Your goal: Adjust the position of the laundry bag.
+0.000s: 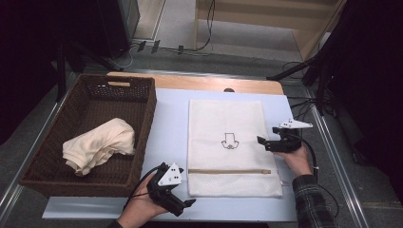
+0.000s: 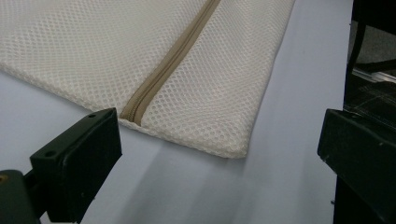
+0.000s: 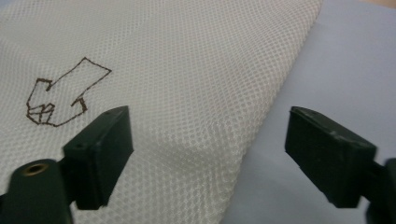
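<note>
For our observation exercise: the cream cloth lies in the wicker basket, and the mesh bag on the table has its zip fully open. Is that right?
Not quite. The cream cloth does lie in the wicker basket, but the zip on the mesh bag is closed, as the left gripper view shows.

The mesh bag (image 1: pixel 228 142) lies flat on the table (image 1: pixel 168 123), right of the basket (image 1: pixel 142 118), in which a folded cloth (image 1: pixel 100 145) rests.

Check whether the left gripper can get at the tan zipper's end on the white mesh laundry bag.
Probably yes: the left gripper is open, and the zipper ends just ahead of its jaws on the white mesh laundry bag, nothing between.
</note>
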